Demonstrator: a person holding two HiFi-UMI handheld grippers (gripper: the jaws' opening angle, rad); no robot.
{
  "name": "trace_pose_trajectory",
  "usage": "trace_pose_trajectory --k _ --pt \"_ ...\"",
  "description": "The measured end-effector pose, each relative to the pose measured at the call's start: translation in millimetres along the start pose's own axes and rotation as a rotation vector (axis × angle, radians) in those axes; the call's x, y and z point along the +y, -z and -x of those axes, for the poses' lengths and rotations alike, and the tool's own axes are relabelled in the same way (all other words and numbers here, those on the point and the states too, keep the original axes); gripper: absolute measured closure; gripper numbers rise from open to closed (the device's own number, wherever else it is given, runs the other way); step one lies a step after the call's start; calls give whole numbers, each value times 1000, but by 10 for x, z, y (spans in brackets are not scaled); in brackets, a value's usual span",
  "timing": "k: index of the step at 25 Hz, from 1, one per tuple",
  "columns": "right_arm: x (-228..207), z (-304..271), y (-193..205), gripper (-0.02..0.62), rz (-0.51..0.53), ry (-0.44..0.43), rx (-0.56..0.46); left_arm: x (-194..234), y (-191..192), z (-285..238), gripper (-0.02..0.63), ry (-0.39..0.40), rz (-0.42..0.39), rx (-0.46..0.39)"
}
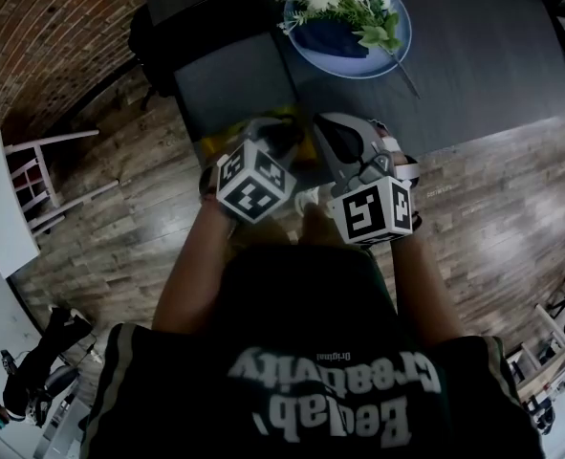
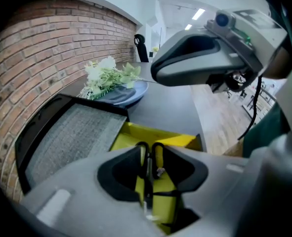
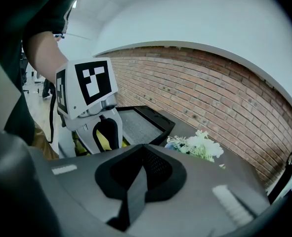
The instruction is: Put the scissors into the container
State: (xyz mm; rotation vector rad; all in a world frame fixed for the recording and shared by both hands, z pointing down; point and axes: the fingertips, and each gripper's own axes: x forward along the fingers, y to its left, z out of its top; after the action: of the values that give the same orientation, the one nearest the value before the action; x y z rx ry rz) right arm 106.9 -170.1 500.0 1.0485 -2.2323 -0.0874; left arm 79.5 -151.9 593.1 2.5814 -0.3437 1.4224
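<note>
A yellow container (image 2: 136,135) stands at the near edge of the dark table (image 1: 473,55). Black-handled scissors (image 2: 158,171) lie in it, with the loops at the far end; I see them through the gap of my left gripper (image 2: 149,149). That gripper hangs just above the container (image 1: 212,147), tilted down, with its jaws slightly apart and not pressing on the scissors. My right gripper (image 3: 143,149) hovers beside it on the right (image 1: 344,137). It is shut, with nothing between its pads. From the right gripper view, yellow shows between the fingers of the left gripper (image 3: 106,132).
A black tray with a grey mat (image 2: 71,137) lies just beyond the container. Farther back stands a blue plate of white flowers (image 1: 358,17). A brick wall runs along the table's left side. On the wooden floor at the left stands a white chair (image 1: 33,170).
</note>
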Motion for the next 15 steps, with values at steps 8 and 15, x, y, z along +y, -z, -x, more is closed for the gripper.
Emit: trace_pose_trajectory --k 8,15 --pt "1 60 -63 589 -27 -22 -10 -1 -89 120 465 -23 -6 -13" --pt "-32 121 -179 589 -38 -35 -28 -18 -190 264 465 -51 -10 -31"
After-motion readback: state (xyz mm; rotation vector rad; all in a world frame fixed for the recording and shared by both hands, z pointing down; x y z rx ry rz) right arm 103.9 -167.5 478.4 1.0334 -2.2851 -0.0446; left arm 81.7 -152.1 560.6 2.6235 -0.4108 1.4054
